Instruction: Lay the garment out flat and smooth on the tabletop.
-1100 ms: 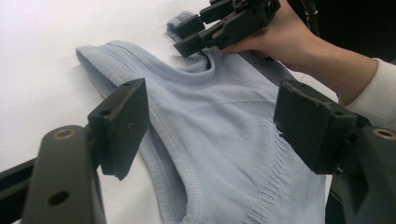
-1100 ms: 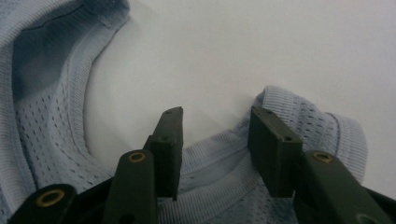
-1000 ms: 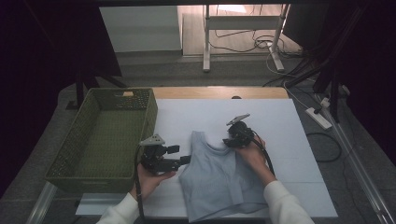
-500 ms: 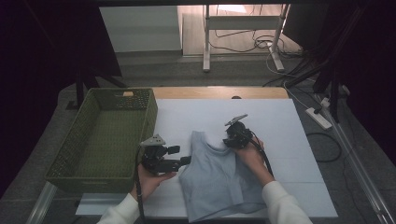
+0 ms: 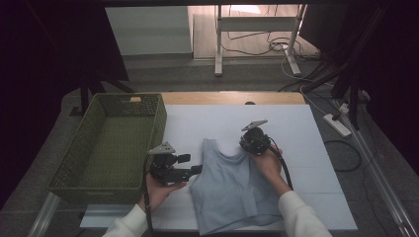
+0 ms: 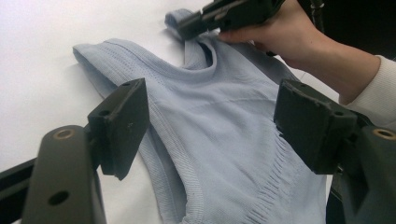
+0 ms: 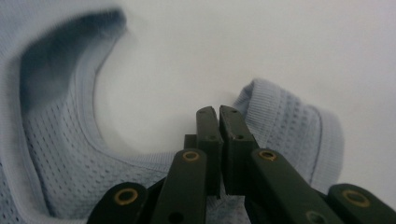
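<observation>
A light blue knitted tank top lies flat on the white table sheet, neck toward the far side. My right gripper sits at its right shoulder strap. Its jaws have just been closing and now stand shut on that strap, as the right gripper view shows. My left gripper hovers at the top's left edge, jaws wide apart, nothing pinched. In the left gripper view the tank top spreads beyond the open left gripper, with the right gripper at the far strap.
A green woven basket stands left of the top, close to my left hand. The white sheet covers the table to the right and behind. Cables and a power strip lie on the floor past the right edge.
</observation>
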A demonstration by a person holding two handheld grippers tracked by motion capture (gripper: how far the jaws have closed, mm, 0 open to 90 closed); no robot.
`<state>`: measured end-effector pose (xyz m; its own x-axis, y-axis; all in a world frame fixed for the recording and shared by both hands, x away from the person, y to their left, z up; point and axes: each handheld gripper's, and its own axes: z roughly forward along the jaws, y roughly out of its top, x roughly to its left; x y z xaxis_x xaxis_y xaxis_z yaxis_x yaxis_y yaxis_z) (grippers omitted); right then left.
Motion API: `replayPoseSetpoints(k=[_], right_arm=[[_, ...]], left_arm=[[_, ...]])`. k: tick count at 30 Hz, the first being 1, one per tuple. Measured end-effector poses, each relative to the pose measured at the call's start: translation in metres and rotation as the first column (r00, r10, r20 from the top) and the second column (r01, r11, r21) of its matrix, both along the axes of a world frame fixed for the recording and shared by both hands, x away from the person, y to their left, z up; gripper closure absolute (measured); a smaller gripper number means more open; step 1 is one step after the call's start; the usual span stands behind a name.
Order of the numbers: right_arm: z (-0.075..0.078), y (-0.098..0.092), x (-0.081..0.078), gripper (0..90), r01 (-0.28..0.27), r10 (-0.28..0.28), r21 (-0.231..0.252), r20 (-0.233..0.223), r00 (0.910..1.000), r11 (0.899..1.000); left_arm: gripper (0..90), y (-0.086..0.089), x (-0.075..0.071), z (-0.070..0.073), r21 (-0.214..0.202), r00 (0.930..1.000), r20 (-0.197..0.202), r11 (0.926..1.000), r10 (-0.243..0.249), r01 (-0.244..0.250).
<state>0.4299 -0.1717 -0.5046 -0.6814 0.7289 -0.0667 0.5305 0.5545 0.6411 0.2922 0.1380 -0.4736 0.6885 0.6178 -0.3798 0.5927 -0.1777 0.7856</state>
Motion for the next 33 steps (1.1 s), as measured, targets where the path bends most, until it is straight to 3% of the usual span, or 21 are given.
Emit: replayPoseSetpoints(k=[5,10,15,20,25,29,33], right_arm=[[0.010,-0.003,-0.001,87.2,0.001,-0.007,0.059,0.093,0.9957,0.998],[0.008,-0.004,0.002,87.4,0.022,-0.027,0.041,0.119,0.9925,0.999],[0.005,-0.009,0.007,87.4,0.071,-0.075,0.035,0.128,0.9890,0.997],[-0.001,-0.015,0.012,87.4,0.112,-0.112,0.003,0.103,0.9884,0.994],[-0.009,-0.018,0.014,87.2,0.118,-0.115,-0.026,0.082,0.9899,0.993],[-0.008,-0.019,0.014,87.3,0.136,-0.130,-0.053,0.100,0.9864,0.989],[-0.009,-0.022,0.015,87.2,0.144,-0.139,-0.050,0.092,0.9860,0.988]], left_arm=[[26.5,0.001,-0.001,0.000,0.000,1.0000,0.000,1.0000,0.002,-0.002],[26.5,0.001,-0.001,0.000,0.000,1.0000,0.001,1.0000,0.006,-0.006],[26.5,0.002,-0.002,0.000,0.000,1.0000,-0.001,1.0000,0.009,-0.009],[26.4,0.002,-0.002,0.000,0.003,1.0000,0.000,1.0000,0.008,-0.008],[26.5,0.002,-0.002,0.000,0.002,1.0000,0.000,1.0000,0.007,-0.007],[26.5,0.002,-0.002,-0.001,0.001,1.0000,-0.001,1.0000,0.008,-0.008],[26.5,0.002,-0.002,0.000,0.001,1.0000,0.000,1.0000,0.007,-0.007]])
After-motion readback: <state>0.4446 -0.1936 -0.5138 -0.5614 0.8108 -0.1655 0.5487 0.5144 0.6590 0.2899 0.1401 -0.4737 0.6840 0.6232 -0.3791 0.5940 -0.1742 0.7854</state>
